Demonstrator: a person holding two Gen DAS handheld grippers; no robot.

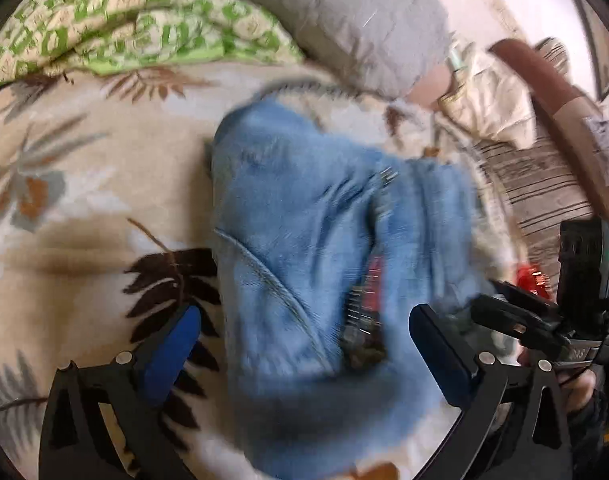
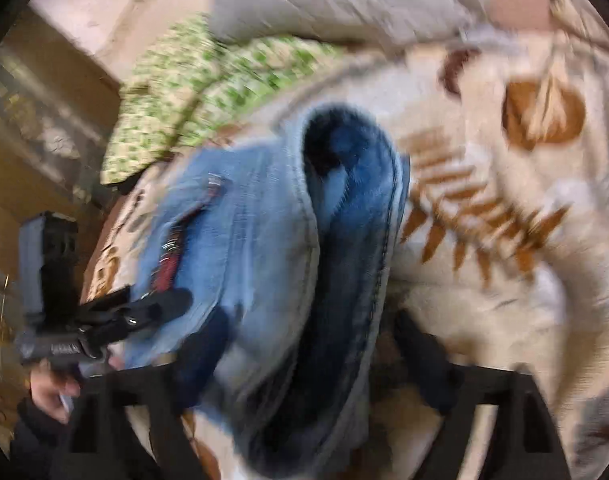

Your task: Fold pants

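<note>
Denim pants (image 1: 304, 216) lie folded mid-blanket (image 1: 84, 200); left gripper (image 1: 304, 344) and right gripper (image 2: 304, 364) stand spread wide, holding nothing. Fold just released; next, regrip an end.

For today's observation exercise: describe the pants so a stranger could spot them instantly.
Find the cream leaf-patterned blanket covering the bed. At its middle lies a bundle of light blue denim pants, partly folded. It is the only blue fabric there, unlike the green-checked quilt behind.
</note>
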